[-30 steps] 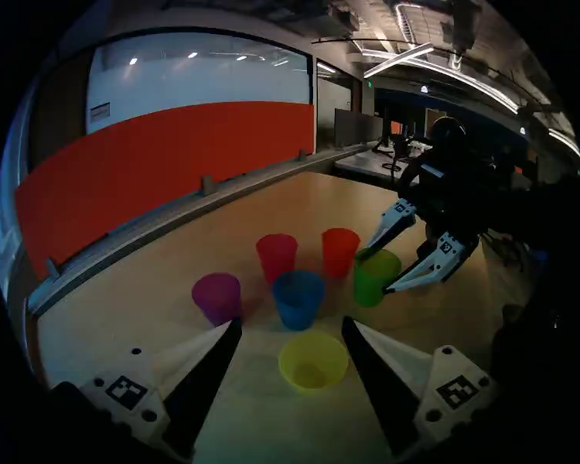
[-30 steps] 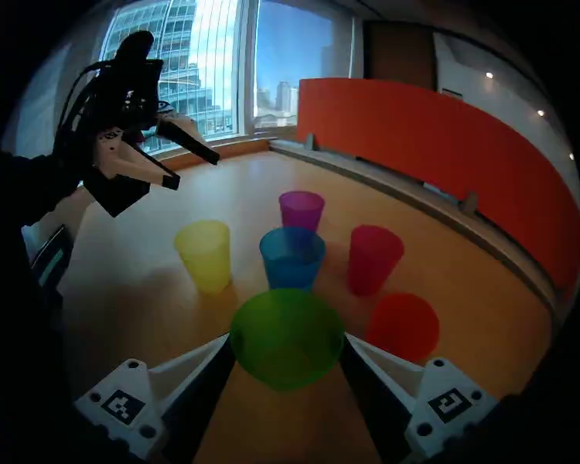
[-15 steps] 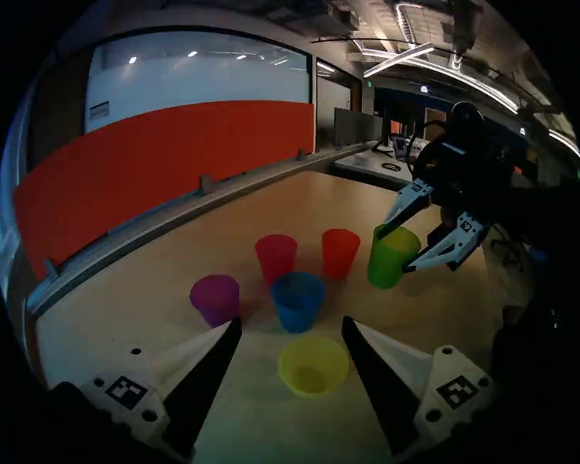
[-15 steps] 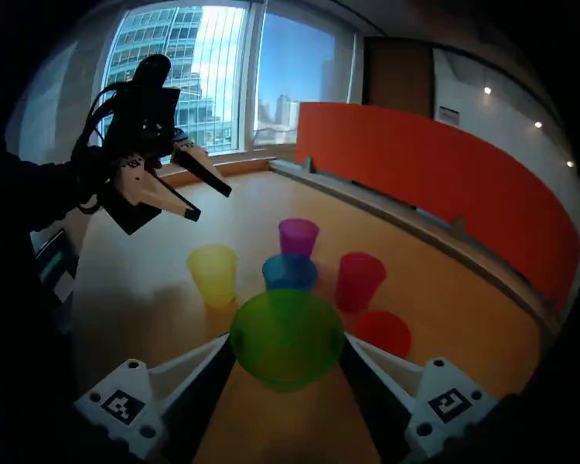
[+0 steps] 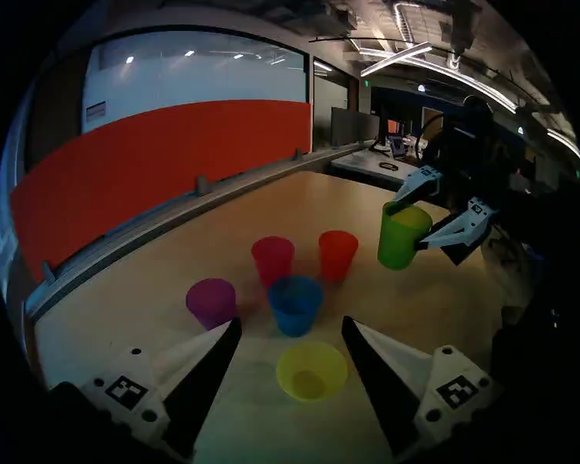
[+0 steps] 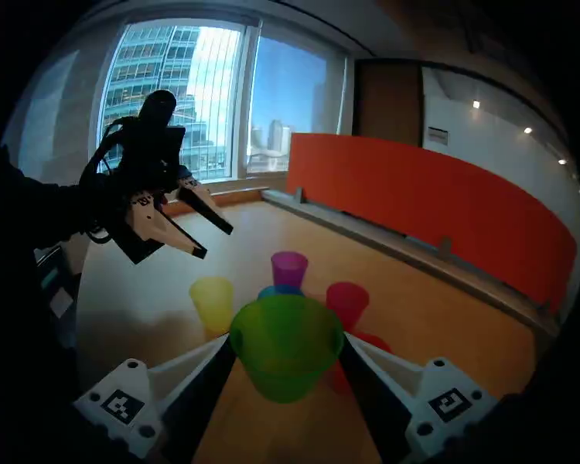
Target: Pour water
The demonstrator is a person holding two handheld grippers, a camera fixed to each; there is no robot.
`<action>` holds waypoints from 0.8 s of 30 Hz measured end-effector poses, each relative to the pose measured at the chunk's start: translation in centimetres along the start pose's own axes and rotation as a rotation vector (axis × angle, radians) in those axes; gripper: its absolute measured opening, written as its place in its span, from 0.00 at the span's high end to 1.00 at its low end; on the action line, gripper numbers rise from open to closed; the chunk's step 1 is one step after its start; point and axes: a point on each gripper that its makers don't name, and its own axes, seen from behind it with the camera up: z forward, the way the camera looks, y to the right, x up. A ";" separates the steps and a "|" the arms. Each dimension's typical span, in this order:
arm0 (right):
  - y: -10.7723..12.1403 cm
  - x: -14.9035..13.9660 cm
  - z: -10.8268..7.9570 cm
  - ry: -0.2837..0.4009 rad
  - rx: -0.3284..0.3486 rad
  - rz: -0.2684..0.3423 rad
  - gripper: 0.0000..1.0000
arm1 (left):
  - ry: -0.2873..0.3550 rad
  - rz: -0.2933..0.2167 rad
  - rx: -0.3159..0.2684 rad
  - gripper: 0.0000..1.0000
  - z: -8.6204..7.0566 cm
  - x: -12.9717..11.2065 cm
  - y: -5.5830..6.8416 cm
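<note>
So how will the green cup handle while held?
The green cup looks thin and translucent, so probably light and slightly squeezable. Its smooth tapered wall could slip in the right gripper if the pinch loosens. Water inside: cannot tell.

6 cups, 1 of each colour: 1 yellow cup point(image 5: 312, 373) at lower centre of the left gripper view, 1 blue cup point(image 5: 295, 303), 1 purple cup point(image 5: 210, 301), 1 pink cup point(image 5: 272, 259) and 1 orange cup point(image 5: 337, 254) mid-frame, 1 green cup point(image 5: 402, 233) at centre right. 2 grippers: 1 left gripper point(image 5: 290, 321) along the bottom edge, 1 right gripper point(image 5: 404, 226) at centre right. 1 table point(image 5: 305, 201).
</note>
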 end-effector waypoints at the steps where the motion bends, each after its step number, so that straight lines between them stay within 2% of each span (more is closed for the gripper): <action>1: 0.0 0.2 -0.1 0.006 -0.002 0.001 0.08 | -0.002 -0.001 -0.002 0.03 0.1 0.0 0.0; 14: 0.0 3.2 -1.6 0.083 -0.015 -0.007 0.08 | -0.035 0.010 -0.016 0.03 1.1 -0.5 0.0; 24: 0.2 5.8 -3.0 0.143 -0.032 -0.019 0.08 | -0.059 0.020 -0.029 0.03 2.5 -0.8 0.4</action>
